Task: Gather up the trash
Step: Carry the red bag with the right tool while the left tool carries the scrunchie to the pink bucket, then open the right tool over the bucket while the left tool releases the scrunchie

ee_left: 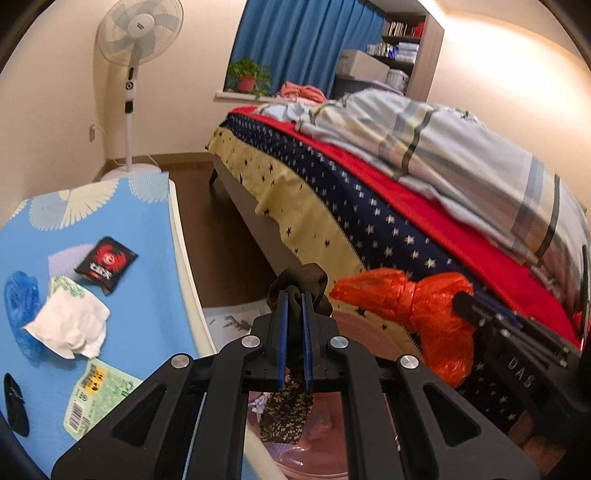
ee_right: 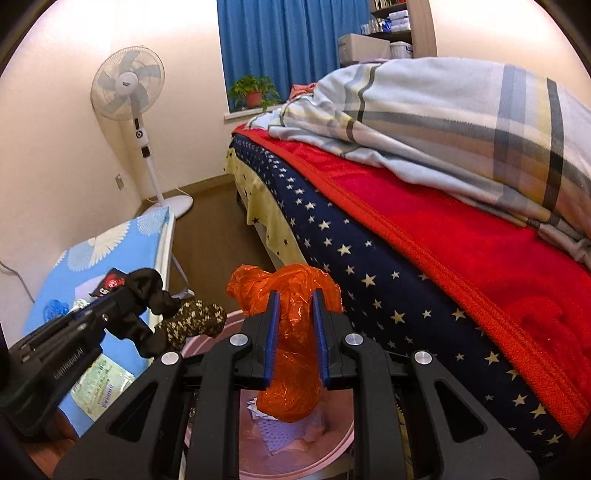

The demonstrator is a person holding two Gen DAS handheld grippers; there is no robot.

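cream walls (ee_left: 498, 66), blue curtain (ee_left: 303, 44), bed (ee_right: 480, 266), standing fan (ee_left: 138, 33)

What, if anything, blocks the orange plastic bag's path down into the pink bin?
Nothing visible does. The orange plastic bag, held by the right hand-held gripper, hangs directly over the open pink bin, with only trash inside below.

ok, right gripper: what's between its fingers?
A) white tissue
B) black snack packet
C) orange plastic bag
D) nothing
C: in the right wrist view the right gripper has its blue pads closed on a crumpled orange plastic bag, held over the pink bin. The white tissue and black snack packet lie on the blue table.
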